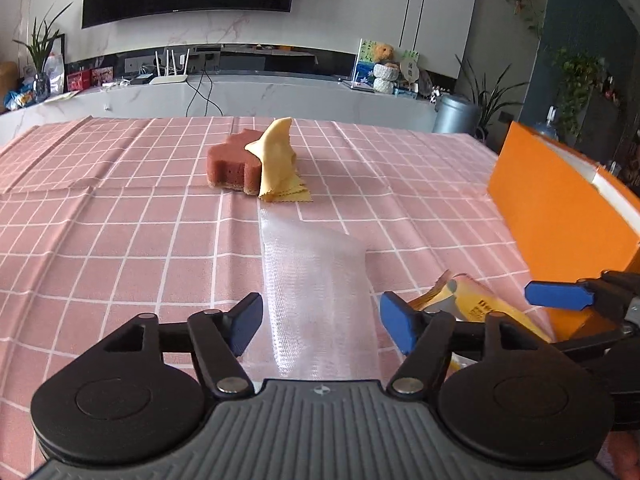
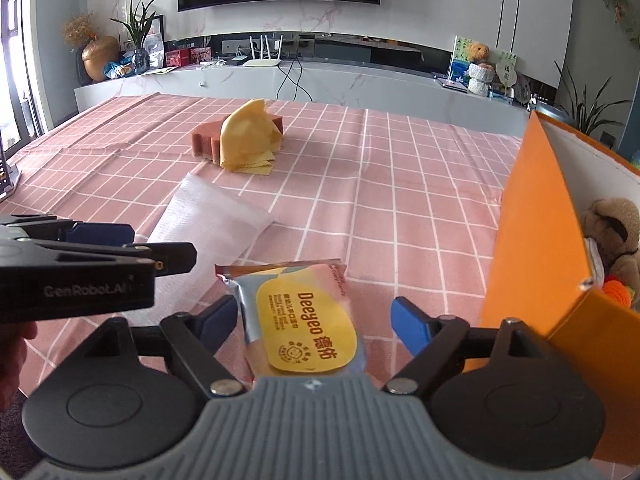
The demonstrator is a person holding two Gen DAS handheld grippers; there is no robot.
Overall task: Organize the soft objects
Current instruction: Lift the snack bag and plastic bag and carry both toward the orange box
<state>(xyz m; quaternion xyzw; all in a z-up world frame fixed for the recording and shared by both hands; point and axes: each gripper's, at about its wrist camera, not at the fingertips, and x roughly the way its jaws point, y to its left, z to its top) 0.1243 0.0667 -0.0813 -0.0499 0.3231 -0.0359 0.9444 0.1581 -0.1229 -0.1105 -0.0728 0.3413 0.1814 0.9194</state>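
Both tools hover low and level, side by side: left tool and right tool, jaws spread wide.

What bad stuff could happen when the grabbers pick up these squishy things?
The open right gripper straddles the wipes pack, whose slick wrapper might slip out. The foam sheet between the open left gripper fingers is thin and may crumple. The orange box wall stands close, so it could get bumped.

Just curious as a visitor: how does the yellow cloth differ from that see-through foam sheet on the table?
The yellow cloth is opaque and stands bunched up, leaning on the red sponge; the foam sheet is translucent white and lies flat. The cloth sits farther away; the sheet lies between the left gripper fingers. Both rest on the pink checked tablecloth.
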